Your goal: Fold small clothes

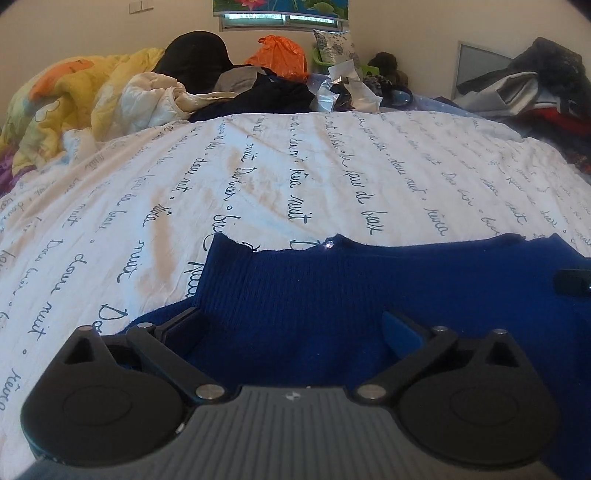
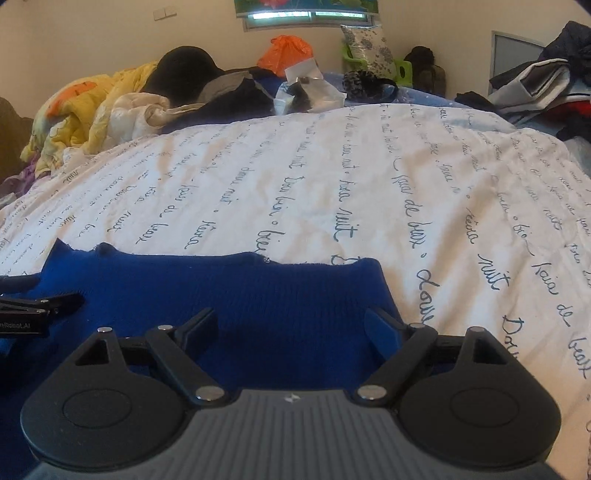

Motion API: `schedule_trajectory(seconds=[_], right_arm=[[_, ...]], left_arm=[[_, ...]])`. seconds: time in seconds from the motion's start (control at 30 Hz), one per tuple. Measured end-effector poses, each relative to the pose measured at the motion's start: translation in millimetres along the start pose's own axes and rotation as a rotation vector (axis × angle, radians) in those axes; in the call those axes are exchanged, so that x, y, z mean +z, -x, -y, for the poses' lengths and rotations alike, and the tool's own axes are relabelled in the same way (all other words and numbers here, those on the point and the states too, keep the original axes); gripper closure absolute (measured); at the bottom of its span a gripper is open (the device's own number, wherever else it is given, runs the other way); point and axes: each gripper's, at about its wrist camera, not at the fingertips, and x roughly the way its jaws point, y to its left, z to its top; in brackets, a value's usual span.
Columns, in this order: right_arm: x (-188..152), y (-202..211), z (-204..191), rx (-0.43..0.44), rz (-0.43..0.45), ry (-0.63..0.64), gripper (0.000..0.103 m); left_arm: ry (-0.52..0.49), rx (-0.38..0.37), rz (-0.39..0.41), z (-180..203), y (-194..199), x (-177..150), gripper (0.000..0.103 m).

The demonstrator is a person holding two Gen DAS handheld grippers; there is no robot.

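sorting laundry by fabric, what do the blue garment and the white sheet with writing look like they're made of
Blue garment: looks like knit, perhaps wool or acrylic; fine vertical ribbing, matte and slightly fuzzy. White sheet: seems thin woven cotton or a blend; matte, finely creased, printed with dark script.

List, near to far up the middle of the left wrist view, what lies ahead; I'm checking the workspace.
left hand-held gripper, open → blue knit garment → white script-printed bedsheet → dark clothes pile → orange bag → window.
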Motion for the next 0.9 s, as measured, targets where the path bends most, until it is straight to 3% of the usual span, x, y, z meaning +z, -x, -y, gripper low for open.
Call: schedule_trajectory(seconds=[0.07, 0.13, 0.17, 0.2, 0.27, 0.33, 0.4, 0.47, 0.53, 0.63, 0.77, 0.9], right_arm=[[-0.2, 6.4, -13.4, 0.043, 0.019, 0.045, 0.015], [-3.8, -5.9, -16.1, 0.0, -0.029, 0.086, 0.015], [-9.4, -17.1, -9.3, -0.031, -0.061, 0.087, 0.01], [-15.8, -17.0, 1.4, -0.004, -0.005, 0.068, 0.009], [-14.5, -12.7, 17.2, 0.043, 0.004, -0.015, 0.009], [-11.8, -12.2, 9.3, 0.005, -0.022, 0.016, 0.009], [-7.6, -4.1, -6.9, -0.052, -0.049, 0.016, 0.009], [-5.9, 15.3, -18.7, 0.054, -0.034, -0.039, 0.008], [-6.7, 30.0, -30.7, 0.208, -0.027, -0.096, 0.008], [-8.1, 32.8, -58.7, 0.349, -0.059, -0.107, 0.008], [-8.2, 16.4, -108.0, 0.404, -0.074, -0.012, 0.008], [-12.0, -10.2, -150.0, 0.36, -0.078, 0.15, 0.008]], left_arm=[[0.002, -0.002, -0.002, -0.3, 0.6, -0.5, 0.0], [0.005, -0.007, -0.005, -1.3, 0.2, 0.7, 0.0], [0.007, -0.012, -0.007, -2.0, 0.0, 0.6, 0.0], [0.01, -0.019, -0.008, -2.7, -0.1, 0.6, 0.0], [0.017, -0.027, -0.01, -4.3, -0.5, 1.5, 0.0], [0.021, -0.026, -0.004, -4.9, 1.6, 1.3, 0.0], [0.054, -0.04, 0.035, -13.1, 16.6, -0.4, 0.009], [0.16, -0.05, 0.056, -32.1, 41.6, -5.9, 0.008], [0.295, -0.123, 0.095, -59.8, 77.9, -17.7, 0.003], [0.439, -0.145, 0.131, -92.2, 122.0, -49.5, 0.0], [0.646, -0.156, 0.064, -121.3, 151.4, -95.3, 0.002], [0.725, -0.216, 0.046, -121.7, 169.8, -124.3, 0.002]])
